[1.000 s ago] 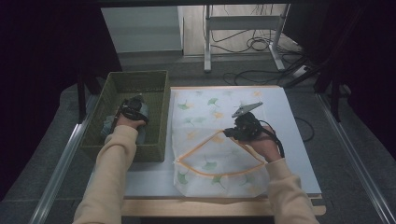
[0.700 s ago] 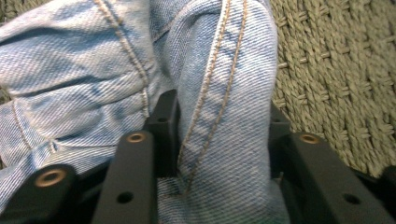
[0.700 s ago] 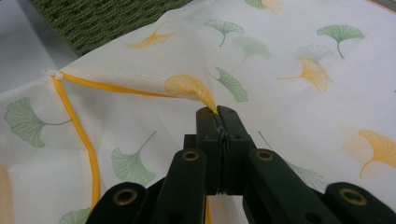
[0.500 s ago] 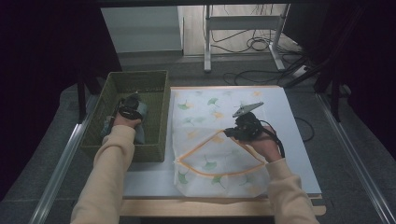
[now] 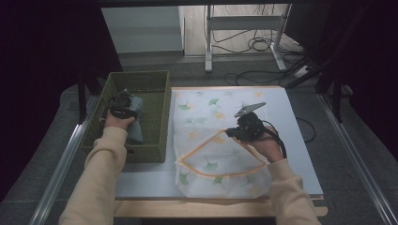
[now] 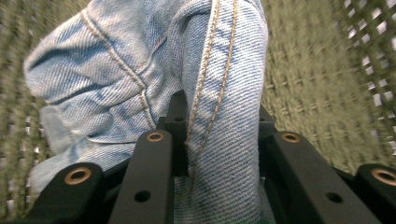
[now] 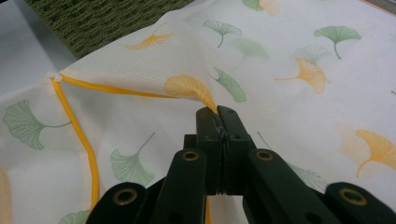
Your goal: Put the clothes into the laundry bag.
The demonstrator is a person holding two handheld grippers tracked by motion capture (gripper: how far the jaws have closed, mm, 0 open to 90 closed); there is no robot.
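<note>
Left hand-held gripper (image 6: 219,154) clamps soft, heavy blue denim (image 6: 224,93) at a seam fold (good purchase) inside the green woven basket (image 5: 162,112).

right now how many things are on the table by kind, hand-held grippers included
green woven baskets: 1
light blue denim garments: 1, clamped in the left hand-held gripper over the basket
white mesh bags with ginkgo leaf print and orange zip: 1, its upper layer pinched by the right hand-held gripper
black hand-held grippers: 2
total: 5
</note>
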